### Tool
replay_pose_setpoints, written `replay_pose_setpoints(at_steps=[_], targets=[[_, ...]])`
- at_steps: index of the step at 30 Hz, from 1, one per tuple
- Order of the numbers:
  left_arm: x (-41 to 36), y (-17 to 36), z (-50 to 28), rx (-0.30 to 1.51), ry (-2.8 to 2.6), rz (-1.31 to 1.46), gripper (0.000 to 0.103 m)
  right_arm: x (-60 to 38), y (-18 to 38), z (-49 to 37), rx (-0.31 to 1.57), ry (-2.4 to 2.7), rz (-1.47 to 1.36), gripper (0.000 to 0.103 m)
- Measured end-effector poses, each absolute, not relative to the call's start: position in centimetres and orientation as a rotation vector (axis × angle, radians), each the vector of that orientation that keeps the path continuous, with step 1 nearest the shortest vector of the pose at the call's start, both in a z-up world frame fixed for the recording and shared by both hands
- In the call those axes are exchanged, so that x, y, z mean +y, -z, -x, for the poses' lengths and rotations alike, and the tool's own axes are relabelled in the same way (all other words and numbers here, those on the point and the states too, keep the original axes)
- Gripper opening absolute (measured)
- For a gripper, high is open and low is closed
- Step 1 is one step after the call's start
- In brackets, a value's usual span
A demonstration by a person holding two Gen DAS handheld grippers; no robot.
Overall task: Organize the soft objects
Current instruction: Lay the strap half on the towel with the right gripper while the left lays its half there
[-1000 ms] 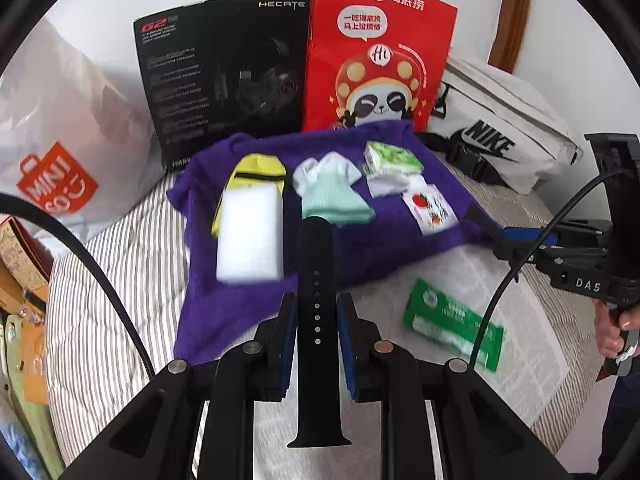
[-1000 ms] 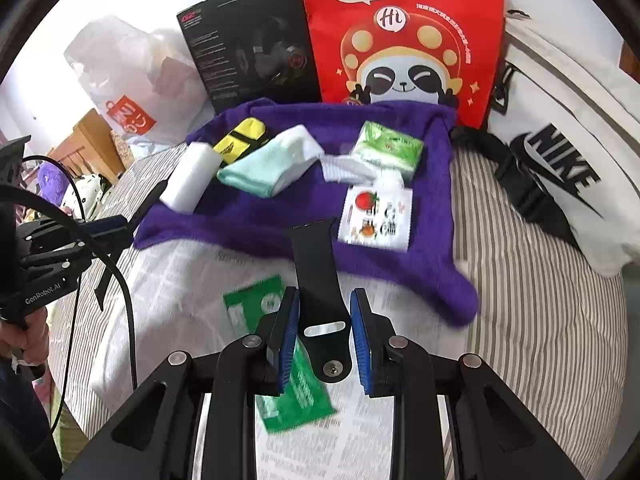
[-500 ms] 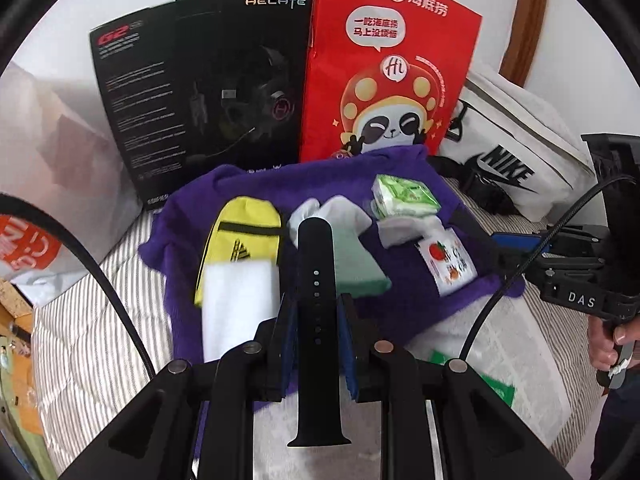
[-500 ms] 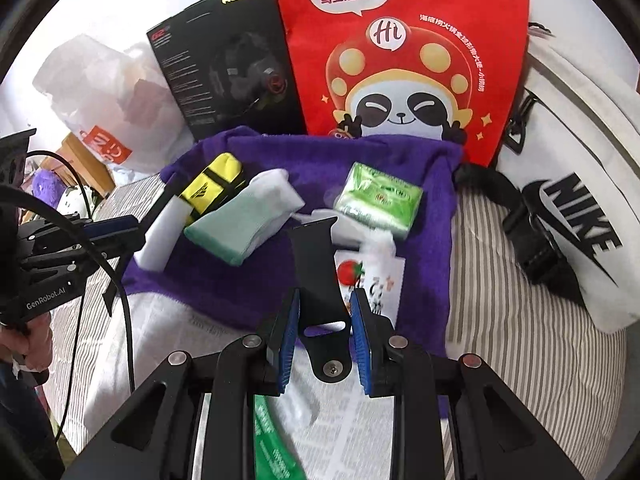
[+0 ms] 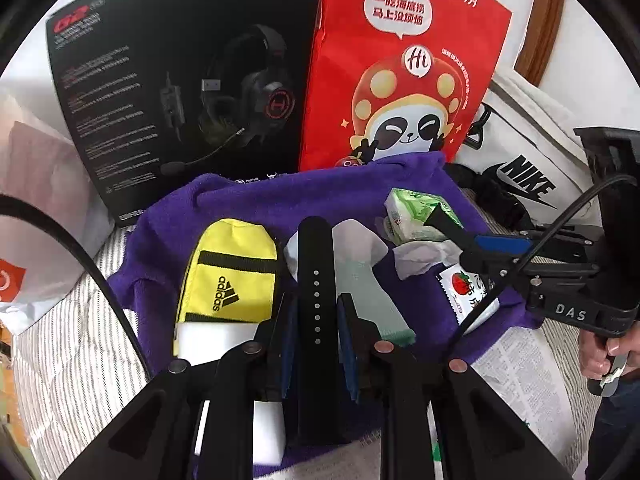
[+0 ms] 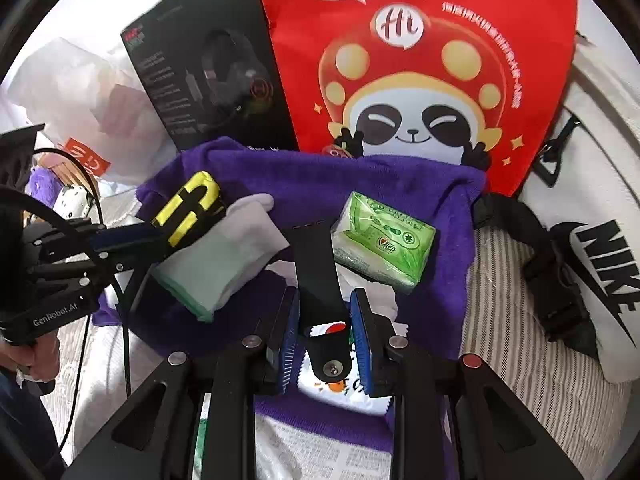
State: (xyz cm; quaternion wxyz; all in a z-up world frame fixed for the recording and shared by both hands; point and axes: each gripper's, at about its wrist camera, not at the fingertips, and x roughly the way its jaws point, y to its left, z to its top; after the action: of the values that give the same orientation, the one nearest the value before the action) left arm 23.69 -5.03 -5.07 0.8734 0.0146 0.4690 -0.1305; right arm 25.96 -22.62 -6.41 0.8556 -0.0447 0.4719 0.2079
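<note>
Left tongs (image 5: 316,332) pinching a holed black watch strap (image 5: 316,280), pointed toward 12 o'clock over the purple towel (image 5: 256,200). Right tongs (image 6: 326,334) clamped on a shorter black buckle strap (image 6: 316,272), also above that towel. On the towel, left to right: yellow Adidas pouch (image 5: 230,272) at 10 o'clock of the left tongs, white sponge (image 5: 216,340) just beneath it, mint sock (image 6: 224,256) partly behind the holed strap, green tissue pack (image 6: 384,244) at 1 o'clock of the right tongs, tomato sachet (image 5: 466,292) below it. Behind, upright: black headset box (image 5: 180,80), red panda bag (image 5: 404,80), white Nike bag (image 6: 600,240) at 3 o'clock. Striped bed (image 6: 516,344) underneath.
</note>
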Motion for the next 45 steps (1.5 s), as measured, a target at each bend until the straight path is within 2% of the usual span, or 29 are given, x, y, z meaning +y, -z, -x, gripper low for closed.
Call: replay_pose_setpoints(at_steps=[23, 27, 28, 29, 30, 33, 45], targets=[[-5.9, 7.7, -24.3, 1.002, 0.306, -0.061, 0.021, -20.8, 10.8, -27.4, 1.085, -0.509, 0.088, 0.027], [-6.0, 7.6, -24.1, 1.001, 0.302, -0.066, 0.029, -20.9, 10.5, -27.2, 1.079, -0.511, 0.093, 0.028], [-6.1, 7.5, -23.9, 0.996, 0.302, -0.075, 0.03, -20.8, 10.4, -27.2, 1.077, -0.511, 0.1, 0.03], [-6.2, 7.3, -23.8, 0.99, 0.308, -0.079, 0.036, -20.9, 10.2, -27.1, 1.075, -0.511, 0.107, 0.032], [-6.2, 7.2, -23.7, 0.988, 0.309, -0.076, 0.04, -21.0, 10.1, -27.0, 1.075, -0.512, 0.108, 0.038], [-6.0, 6.8, -23.6, 0.985, 0.309, -0.061, 0.043, -21.2, 9.3, -26.6, 1.059, -0.506, 0.106, 0.049], [-5.7, 2.8, -21.5, 0.931, 0.264, -0.064, 0.046, -24.3, 5.0, -22.2, 1.017, -0.473, 0.07, 0.051]])
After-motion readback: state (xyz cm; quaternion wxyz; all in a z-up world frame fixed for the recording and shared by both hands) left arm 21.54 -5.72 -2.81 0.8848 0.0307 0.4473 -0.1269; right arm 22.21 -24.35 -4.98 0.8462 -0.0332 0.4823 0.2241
